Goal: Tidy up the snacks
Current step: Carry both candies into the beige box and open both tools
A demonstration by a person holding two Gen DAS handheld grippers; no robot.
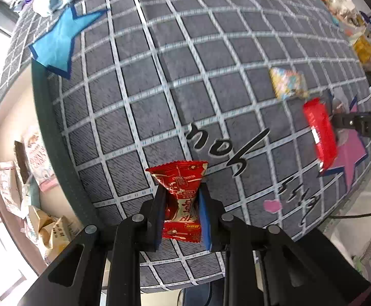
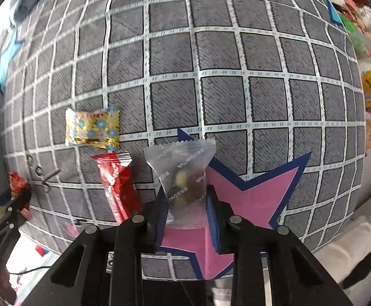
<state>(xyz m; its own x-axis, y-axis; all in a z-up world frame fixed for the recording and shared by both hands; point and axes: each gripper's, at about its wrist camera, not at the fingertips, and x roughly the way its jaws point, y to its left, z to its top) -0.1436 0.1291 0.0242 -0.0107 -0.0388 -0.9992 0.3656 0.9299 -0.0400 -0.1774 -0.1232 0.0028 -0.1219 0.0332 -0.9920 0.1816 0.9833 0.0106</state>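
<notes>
Our left gripper (image 1: 181,210) has its fingers (image 1: 160,211) clamped on a red-and-cream crinkle-edged candy wrapper (image 1: 181,199), pinched at its waist above the grey mat with a white grid (image 1: 185,63). Our right gripper (image 2: 186,204) has its fingers (image 2: 212,209) closed on a clear plastic snack pouch holding nuts (image 2: 183,173), held over the pink star with a blue border (image 2: 251,193). On the mat just left of the pouch lie a long red foil packet (image 2: 116,183) and, beyond it, a gold square packet with blue flowers (image 2: 92,128).

The clear snack packet (image 2: 183,176) reads "DaoTalk"; the mat (image 1: 160,102) reads "you".
</notes>
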